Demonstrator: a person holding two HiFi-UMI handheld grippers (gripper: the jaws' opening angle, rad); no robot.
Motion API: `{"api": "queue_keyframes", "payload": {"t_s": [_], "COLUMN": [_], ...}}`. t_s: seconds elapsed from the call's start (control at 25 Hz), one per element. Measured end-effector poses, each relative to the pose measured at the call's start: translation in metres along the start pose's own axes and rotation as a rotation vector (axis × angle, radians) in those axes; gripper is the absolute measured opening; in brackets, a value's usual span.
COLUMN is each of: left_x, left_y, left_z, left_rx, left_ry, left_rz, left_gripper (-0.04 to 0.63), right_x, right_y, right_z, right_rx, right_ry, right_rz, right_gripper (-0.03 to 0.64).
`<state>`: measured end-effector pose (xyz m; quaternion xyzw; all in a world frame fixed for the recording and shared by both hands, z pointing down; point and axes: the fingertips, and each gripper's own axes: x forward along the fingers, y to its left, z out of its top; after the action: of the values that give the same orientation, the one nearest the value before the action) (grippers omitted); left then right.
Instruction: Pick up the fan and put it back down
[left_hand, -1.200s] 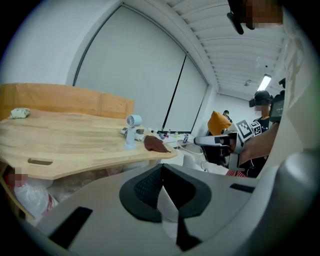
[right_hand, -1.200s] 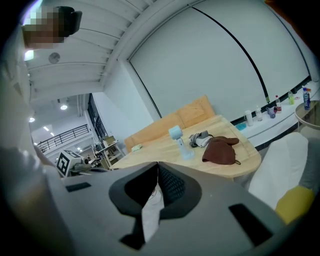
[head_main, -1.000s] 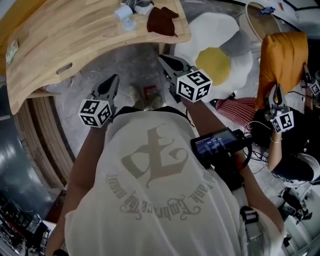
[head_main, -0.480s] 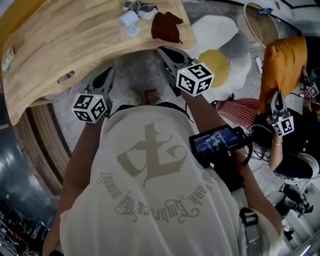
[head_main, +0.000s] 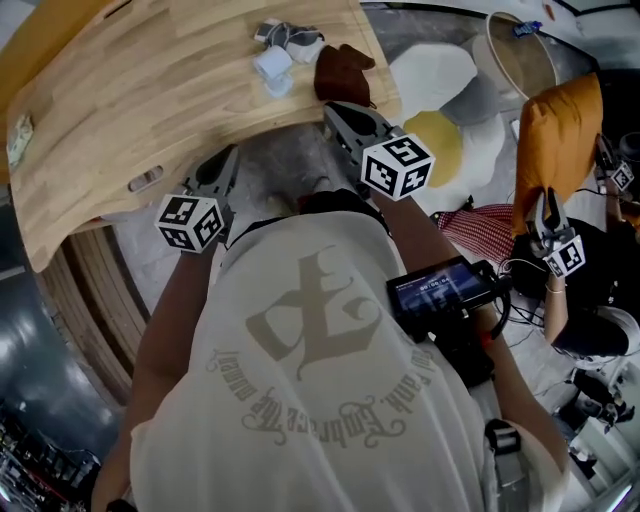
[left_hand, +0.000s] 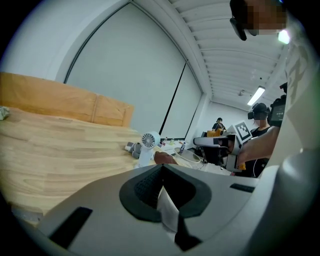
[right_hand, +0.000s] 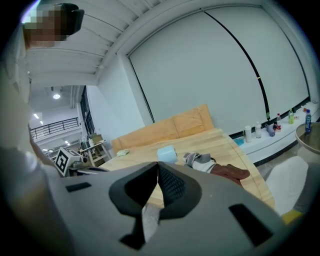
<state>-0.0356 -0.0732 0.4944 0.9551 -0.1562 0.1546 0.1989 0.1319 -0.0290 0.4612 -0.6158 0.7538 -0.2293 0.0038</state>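
A small white handheld fan (head_main: 272, 68) stands on the wooden table (head_main: 130, 90) near its far right end. It also shows in the left gripper view (left_hand: 148, 142) and in the right gripper view (right_hand: 167, 153). A grey-white cloth (head_main: 287, 38) and a brown cloth (head_main: 343, 72) lie beside it. My left gripper (head_main: 224, 163) hangs in front of the table's near edge, jaws shut and empty. My right gripper (head_main: 336, 112) reaches the table's right corner just short of the brown cloth, jaws shut with nothing between them.
A fried-egg-shaped rug (head_main: 445, 105) lies on the floor right of the table, with a round basket (head_main: 520, 45) beyond it. An orange cushion (head_main: 560, 130) and another person holding grippers (head_main: 555, 235) are at the right. A screen device (head_main: 440, 290) hangs at my waist.
Both grippers have moved forward toward the table; the right one now overlaps its corner. Both pairs of jaws stayed shut.
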Motion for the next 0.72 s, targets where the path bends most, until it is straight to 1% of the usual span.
{"api": "queue_keyframes", "payload": {"t_s": [0.12, 0.36, 0.56, 0.72], "left_x": [0.009, 0.045, 0.071, 0.101], "left_y": [0.002, 0.016, 0.025, 0.035], "left_z": [-0.001, 0.01, 0.019, 0.018], "left_rx": [-0.005, 0.003, 0.045, 0.07], "left_ry": [0.016, 0.042, 0.056, 0.085], "left_rz": [0.003, 0.032, 0.043, 0.038], "left_gripper": [0.011, 0.011, 0.011, 0.011], "right_x": [0.006, 0.038, 0.059, 0.073], "right_y": [-0.009, -0.047, -0.066, -0.087], "right_z": [0.0, 0.001, 0.013, 0.02], "right_rx": [0.009, 0.032, 0.025, 0.016], "right_ry": [0.011, 0.04, 0.054, 0.076], "right_rz": [0.007, 0.042, 0.079, 0.095], "right_gripper": [0.014, 0.014, 0.014, 0.014]}}
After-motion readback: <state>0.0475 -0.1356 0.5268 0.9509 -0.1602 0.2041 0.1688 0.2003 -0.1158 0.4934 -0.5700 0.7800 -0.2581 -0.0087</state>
